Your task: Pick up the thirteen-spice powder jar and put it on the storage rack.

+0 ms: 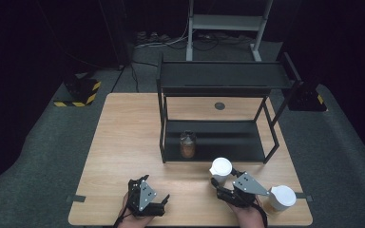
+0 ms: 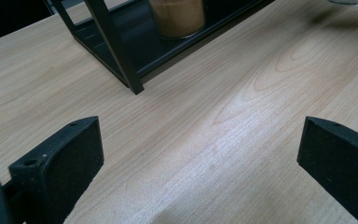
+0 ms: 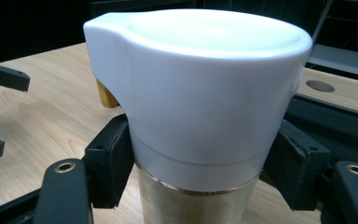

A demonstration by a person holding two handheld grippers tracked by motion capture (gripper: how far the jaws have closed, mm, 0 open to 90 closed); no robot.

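Note:
A jar with a white spouted lid [image 1: 221,166] [image 3: 205,93] stands on the wooden table [image 1: 123,137] in front of the black shelf rack [image 1: 218,76]. My right gripper [image 1: 223,177] [image 3: 203,158] is shut on it, its pads pressed to the jar's sides just under the lid. My left gripper [image 1: 156,188] [image 2: 200,135] is at the table's front left, open wide over bare wood with nothing between its jaws. Its fingers [image 3: 2,77] also appear at the left edge of the right gripper view.
A glass jar of brown contents [image 1: 187,144] [image 2: 177,16] sits on the rack's lower shelf, near its left front post [image 2: 121,56]. A second white-lidded jar [image 1: 281,197] stands at the front right corner. A round grommet [image 1: 219,106] lies behind the rack.

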